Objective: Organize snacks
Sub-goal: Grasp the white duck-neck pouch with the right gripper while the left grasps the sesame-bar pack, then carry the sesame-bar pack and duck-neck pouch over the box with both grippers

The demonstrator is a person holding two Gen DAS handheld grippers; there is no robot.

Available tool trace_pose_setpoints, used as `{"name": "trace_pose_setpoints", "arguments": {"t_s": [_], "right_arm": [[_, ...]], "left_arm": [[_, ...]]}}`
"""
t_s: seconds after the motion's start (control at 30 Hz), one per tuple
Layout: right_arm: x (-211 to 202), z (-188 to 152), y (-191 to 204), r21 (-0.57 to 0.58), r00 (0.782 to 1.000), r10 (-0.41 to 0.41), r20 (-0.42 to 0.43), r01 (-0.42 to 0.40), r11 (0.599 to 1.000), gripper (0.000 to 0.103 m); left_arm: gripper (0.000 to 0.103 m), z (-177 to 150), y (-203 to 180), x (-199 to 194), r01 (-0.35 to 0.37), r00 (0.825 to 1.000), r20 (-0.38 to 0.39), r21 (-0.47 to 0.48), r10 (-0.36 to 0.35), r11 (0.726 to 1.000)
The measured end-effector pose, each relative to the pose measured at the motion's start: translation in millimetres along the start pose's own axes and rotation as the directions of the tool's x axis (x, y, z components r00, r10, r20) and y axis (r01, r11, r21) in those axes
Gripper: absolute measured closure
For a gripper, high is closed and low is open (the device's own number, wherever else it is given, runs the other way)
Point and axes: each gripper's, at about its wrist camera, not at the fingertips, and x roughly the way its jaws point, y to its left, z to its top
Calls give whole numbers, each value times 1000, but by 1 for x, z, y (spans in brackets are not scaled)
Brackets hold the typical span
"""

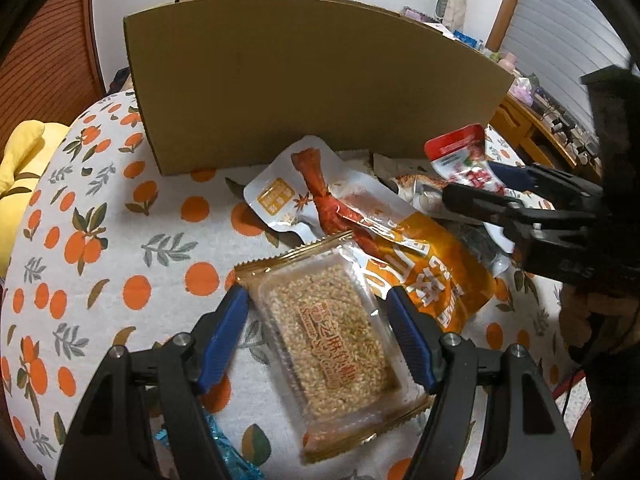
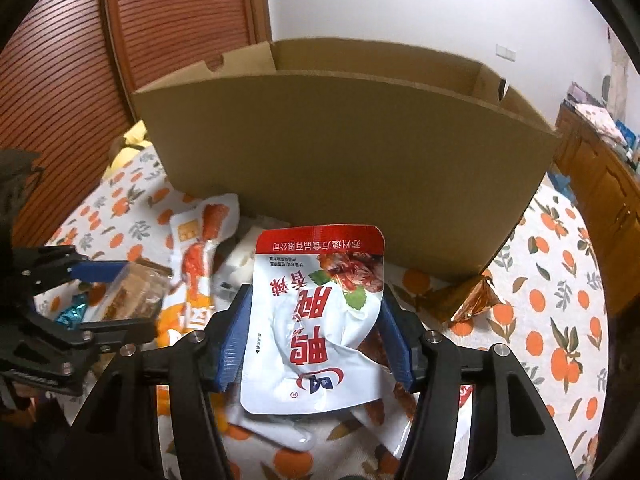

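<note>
The big brown cardboard box [image 1: 304, 80] stands at the back of the orange-print cloth surface [image 1: 120, 248]. Before it lies the long orange chicken-leg packet [image 1: 360, 216]. The clear sesame-bar packet [image 1: 332, 340] lies nearer, partly on that packet. The white and red snack pouch [image 2: 316, 312] is to the right, above other packets.

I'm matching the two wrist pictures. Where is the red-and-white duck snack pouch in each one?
Left wrist view: red-and-white pouch at the right, in the right gripper.
Right wrist view: pouch at lower centre, filling the gap between the jaws.
Shared landmark: the cardboard box standing behind the snacks.
</note>
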Motion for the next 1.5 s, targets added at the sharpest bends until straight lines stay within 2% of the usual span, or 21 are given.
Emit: {"name": "trace_pose_setpoints", "arguments": {"t_s": [0.07, 0.13, 0.2, 0.77, 1.17, 1.5], "right_arm": [[-9, -2, 1, -1, 1000, 9, 15, -9, 1000, 42], [-19, -5, 2, -5, 999, 15, 28, -14, 1000, 42], [-24, -6, 2, -4, 999, 20, 36, -20, 1000, 42], [-27, -9, 2, 27, 997, 8, 74, -10, 1000, 42], [-34, -14, 1, 56, 995, 3, 97, -9, 998, 41], [-47, -16, -4, 80, 993, -8, 120, -2, 997, 41]], "left_arm": [[39, 0, 1, 0, 4, 1000, 3, -3, -4, 1000], [54, 0, 3, -1, 9, 1000, 11, -13, -9, 1000], [58, -1, 3, -2, 6, 1000, 24, -8, -6, 1000], [58, 10, 13, -42, 26, 985, 169, 24, -29, 999], [58, 25, -1, -63, 25, 970, 240, 65, -40, 998], [58, 37, -6, -74, 27, 961, 271, 88, -50, 996]]}}
